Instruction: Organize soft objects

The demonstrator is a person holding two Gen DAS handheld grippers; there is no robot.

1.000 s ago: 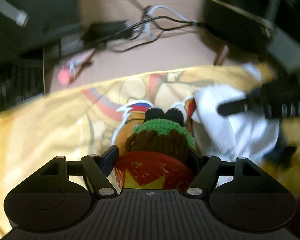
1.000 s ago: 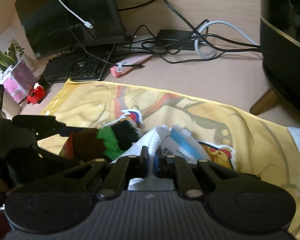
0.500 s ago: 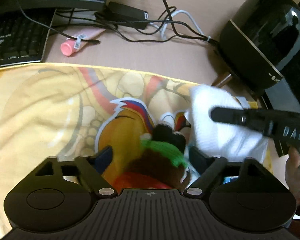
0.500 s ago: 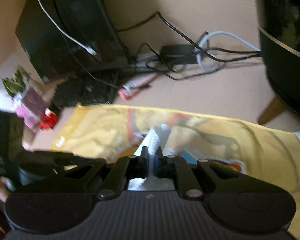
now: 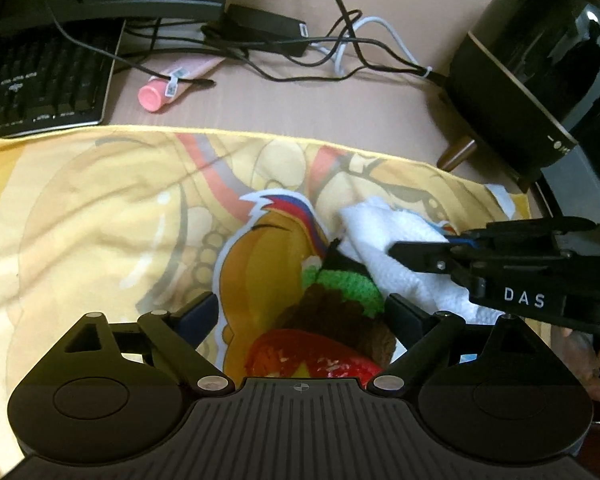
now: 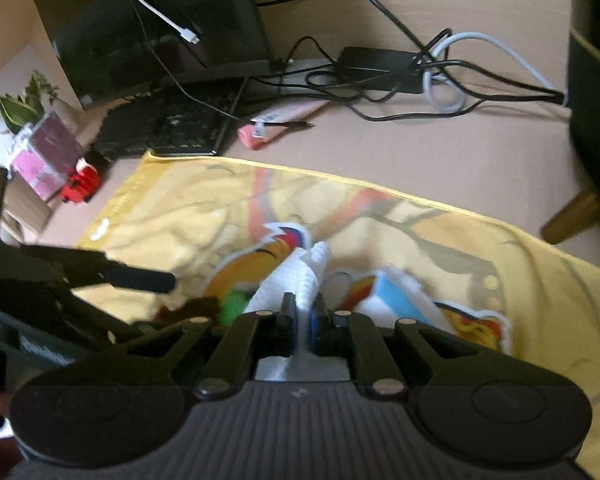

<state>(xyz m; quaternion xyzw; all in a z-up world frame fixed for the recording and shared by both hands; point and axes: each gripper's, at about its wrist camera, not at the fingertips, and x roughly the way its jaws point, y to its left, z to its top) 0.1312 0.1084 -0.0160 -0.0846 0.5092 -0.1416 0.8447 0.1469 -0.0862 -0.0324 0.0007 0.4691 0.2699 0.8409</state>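
Pinching the white cloth in my right hand-held gripper, I see my left hand-held gripper spread wide around the plush on the towel.

Crocheted yarn toy, waffle-textured white cloth, printed towel.
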